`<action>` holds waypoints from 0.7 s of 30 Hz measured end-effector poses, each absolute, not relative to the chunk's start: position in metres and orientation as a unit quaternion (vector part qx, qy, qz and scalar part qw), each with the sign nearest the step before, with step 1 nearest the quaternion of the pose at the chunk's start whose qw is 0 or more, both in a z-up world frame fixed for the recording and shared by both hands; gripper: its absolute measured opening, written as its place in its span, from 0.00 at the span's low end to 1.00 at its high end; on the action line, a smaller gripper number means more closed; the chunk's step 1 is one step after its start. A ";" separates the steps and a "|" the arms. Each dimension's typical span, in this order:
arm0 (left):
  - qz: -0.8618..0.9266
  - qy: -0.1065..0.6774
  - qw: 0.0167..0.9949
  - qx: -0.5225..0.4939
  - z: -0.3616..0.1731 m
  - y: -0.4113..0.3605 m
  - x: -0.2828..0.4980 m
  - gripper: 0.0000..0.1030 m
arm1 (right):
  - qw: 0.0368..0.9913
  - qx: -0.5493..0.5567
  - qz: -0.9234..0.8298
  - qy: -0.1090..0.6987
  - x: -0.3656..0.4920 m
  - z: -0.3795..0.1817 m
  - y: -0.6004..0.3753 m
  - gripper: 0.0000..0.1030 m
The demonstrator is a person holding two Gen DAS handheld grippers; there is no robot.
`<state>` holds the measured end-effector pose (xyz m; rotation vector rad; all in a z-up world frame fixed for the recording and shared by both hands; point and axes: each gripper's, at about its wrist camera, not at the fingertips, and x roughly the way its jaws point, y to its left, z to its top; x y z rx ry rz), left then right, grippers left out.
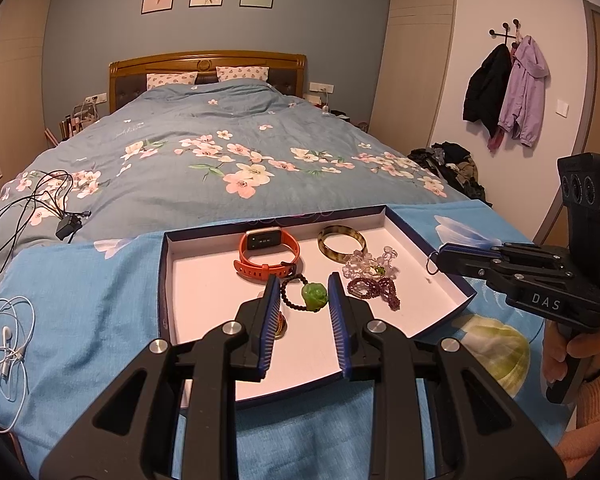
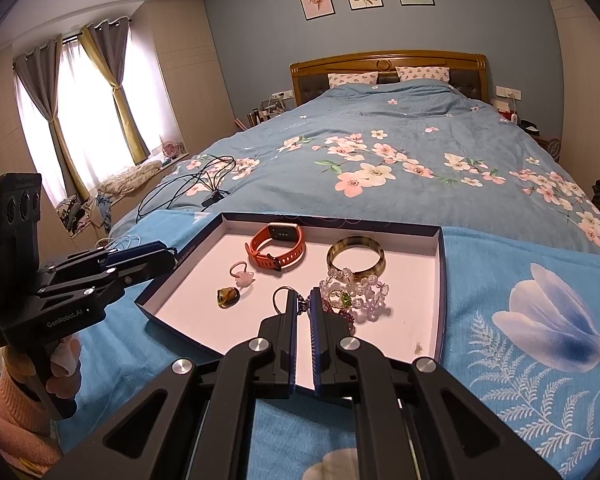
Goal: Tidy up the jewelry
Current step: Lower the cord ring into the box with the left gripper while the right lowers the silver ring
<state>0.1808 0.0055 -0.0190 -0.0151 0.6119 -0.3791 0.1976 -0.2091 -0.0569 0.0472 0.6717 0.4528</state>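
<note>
My tray (image 2: 440,264) has low walls, so I can go in from the top. The near left part of its floor is bare. On the right side, the bangle (image 2: 356,256) and the clear beads (image 2: 364,290) sit close together and block the way. The orange watch (image 2: 278,250) fills the far middle. Black cables (image 1: 28,200) lie on the bed at the left.
</note>
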 end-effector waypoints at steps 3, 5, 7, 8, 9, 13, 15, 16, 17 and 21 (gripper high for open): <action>-0.183 0.300 0.936 -0.008 -0.020 0.005 0.186 0.24 | 0.919 0.023 0.220 0.327 0.200 -0.057 -0.208 0.04; -0.183 0.300 0.936 -0.008 -0.021 0.005 0.187 0.24 | 0.919 0.023 0.220 0.327 0.199 -0.056 -0.209 0.04; -0.183 0.300 0.936 -0.008 -0.021 0.004 0.188 0.24 | 0.918 0.023 0.221 0.327 0.200 -0.055 -0.208 0.04; -0.183 0.300 0.936 -0.008 -0.021 0.005 0.188 0.24 | 0.919 0.023 0.221 0.327 0.200 -0.055 -0.208 0.04; -0.183 0.300 0.936 -0.008 -0.021 0.004 0.189 0.24 | 0.919 0.023 0.221 0.327 0.202 -0.055 -0.207 0.04; -0.183 0.301 0.936 -0.008 -0.022 0.004 0.189 0.24 | 0.919 0.024 0.220 0.327 0.202 -0.055 -0.208 0.04; -0.182 0.302 0.936 -0.008 -0.021 0.004 0.190 0.24 | 0.919 0.023 0.220 0.327 0.202 -0.055 -0.207 0.04; -0.182 0.302 0.936 -0.008 -0.022 0.003 0.189 0.24 | 0.919 0.024 0.220 0.328 0.203 -0.055 -0.206 0.04; -0.181 0.302 0.936 -0.008 -0.023 0.003 0.190 0.24 | 0.918 0.024 0.221 0.328 0.202 -0.055 -0.207 0.04; -0.180 0.304 0.935 -0.008 -0.025 0.003 0.193 0.24 | 0.918 0.024 0.220 0.328 0.203 -0.055 -0.206 0.04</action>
